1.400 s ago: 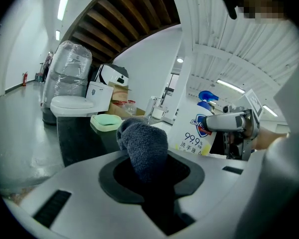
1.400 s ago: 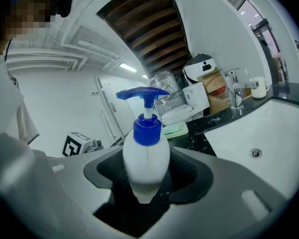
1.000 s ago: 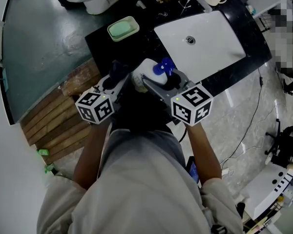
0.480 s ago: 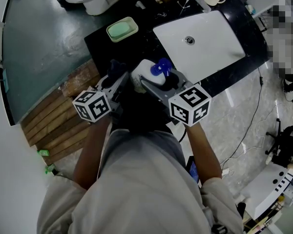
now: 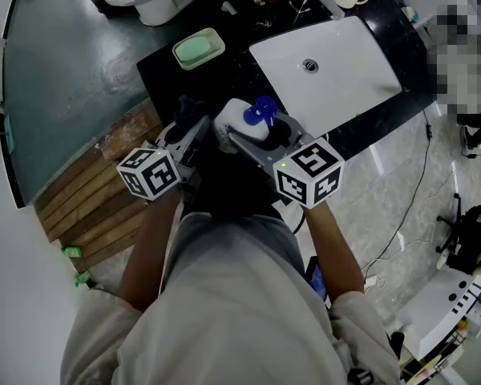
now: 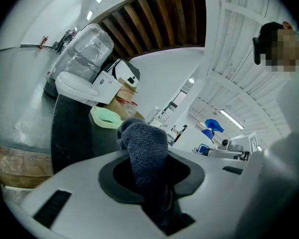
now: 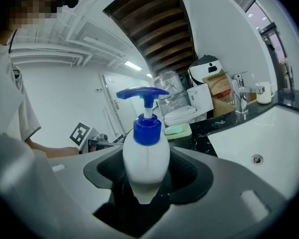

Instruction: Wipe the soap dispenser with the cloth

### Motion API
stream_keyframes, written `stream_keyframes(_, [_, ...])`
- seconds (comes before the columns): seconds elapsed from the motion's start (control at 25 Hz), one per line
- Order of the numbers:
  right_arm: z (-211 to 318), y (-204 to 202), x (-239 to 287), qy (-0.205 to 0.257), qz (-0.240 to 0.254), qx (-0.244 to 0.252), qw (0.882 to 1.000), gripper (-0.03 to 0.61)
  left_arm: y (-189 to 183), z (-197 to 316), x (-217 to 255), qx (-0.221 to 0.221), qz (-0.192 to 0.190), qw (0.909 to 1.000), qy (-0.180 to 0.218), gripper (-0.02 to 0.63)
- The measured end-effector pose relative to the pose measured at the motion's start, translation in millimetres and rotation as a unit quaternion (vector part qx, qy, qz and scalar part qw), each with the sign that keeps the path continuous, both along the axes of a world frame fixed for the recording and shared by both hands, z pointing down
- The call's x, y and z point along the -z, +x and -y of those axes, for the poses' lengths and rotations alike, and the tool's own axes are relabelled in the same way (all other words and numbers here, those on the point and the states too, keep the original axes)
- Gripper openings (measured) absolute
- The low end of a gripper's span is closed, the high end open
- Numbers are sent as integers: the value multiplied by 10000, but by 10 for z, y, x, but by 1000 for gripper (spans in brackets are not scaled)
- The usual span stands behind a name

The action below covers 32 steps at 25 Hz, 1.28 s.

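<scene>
Jaws of the right gripper (image 7: 147, 190) were clamped on the soap dispenser (image 7: 146, 156), raised over the bench (image 5: 164, 74) edge; on the left gripper (image 6: 150, 185), jaws pinched the cloth (image 6: 144, 146) just beside the dispenser. That left gripper had rolled slightly, suggesting a wiping stroke under way.

The person wears a pale grey short-sleeved shirt (image 5: 224, 295), and the left claw (image 5: 188, 131) and right claw (image 5: 252, 135) are smooth grey plastic shells with dark inner linings, each bearing a white cube (image 5: 309, 171) of black square markers, the right one's showing a small green light (image 5: 282, 165).
</scene>
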State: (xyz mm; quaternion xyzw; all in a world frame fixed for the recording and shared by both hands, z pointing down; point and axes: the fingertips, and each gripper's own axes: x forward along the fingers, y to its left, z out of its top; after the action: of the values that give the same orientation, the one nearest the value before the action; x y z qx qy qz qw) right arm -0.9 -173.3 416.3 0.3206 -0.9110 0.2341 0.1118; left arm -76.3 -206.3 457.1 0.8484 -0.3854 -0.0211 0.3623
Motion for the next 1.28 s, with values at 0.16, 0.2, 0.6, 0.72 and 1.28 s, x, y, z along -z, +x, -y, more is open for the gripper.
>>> stream_keyframes(0.16, [-2,-1,3,-2,-3,13,10000,255,8,3,20,-12,-36,10000,-13,100])
stream_keyframes(0.2, [-2,0,2,-1,-1,15,10000,255,13,3,25,-20,-48,10000,-14,100])
stream_keyframes(0.6, [-24,-20,4,31,-45,78,10000,255,66,-5,114,-253,-199,9995,-26,100])
stream_keyframes(0.72, [-33,-36,8,65,-83,107,9999,256,76,-8,156,-300,-224,9993,8,100])
stream_keyframes(1.28, [-57,-69,23,123,-171,150,9997,255,123,-6,354,-384,-294,9986,202,100])
